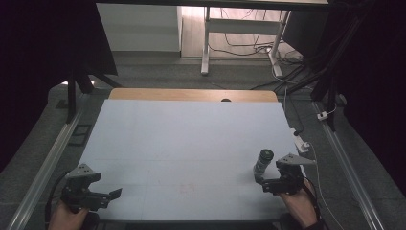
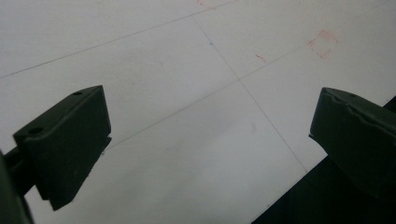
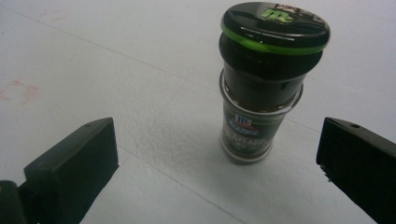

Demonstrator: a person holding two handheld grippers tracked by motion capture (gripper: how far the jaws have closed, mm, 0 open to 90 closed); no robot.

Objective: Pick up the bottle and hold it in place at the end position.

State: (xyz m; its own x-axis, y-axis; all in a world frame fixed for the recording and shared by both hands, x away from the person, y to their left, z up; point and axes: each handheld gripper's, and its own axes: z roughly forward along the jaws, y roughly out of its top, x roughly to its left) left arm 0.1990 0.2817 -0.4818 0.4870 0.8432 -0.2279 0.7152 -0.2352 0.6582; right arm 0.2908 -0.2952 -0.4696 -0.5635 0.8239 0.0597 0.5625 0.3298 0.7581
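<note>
Pale blue table (image 1: 186, 143), faint red marks, dim room — cabled desk behind. Spice jar (image 1: 262, 163) upright near right edge, just ahead of right gripper (image 1: 266, 184). Left gripper (image 1: 113, 194) — both agape, empty.

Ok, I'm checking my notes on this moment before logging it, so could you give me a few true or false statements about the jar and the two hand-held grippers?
1. The spice jar stands upright on the table. True.
2. The right hand-held gripper is clamped on the jar. False: its jaws stand open, apart from it.
3. The jar's lid is off. False: the dark, green-rimmed lid is on.
4. The left hand-held gripper is open and holds nothing. True.
</note>
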